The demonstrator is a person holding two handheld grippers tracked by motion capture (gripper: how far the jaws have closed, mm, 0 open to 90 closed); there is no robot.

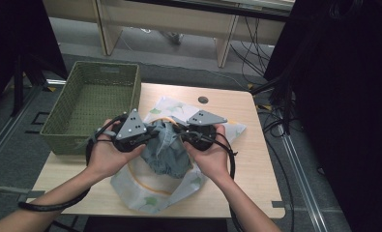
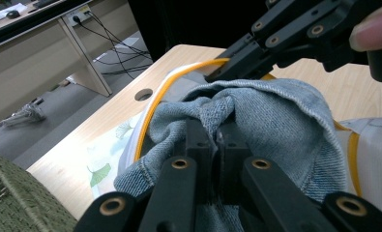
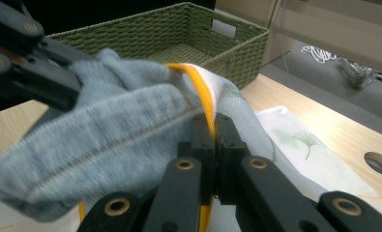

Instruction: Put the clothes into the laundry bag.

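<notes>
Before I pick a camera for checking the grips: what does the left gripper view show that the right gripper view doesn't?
Left gripper view alone: the left gripper shut on a fold of the denim garment, and a fingertip on the other gripper. Right gripper view alone: the right gripper shut on the yellow-edged mesh bag, and the inside of the green woven basket. Both share the denim, the bag's yellow edge, the wooden table with its round hole, and the opposite gripper.
</notes>
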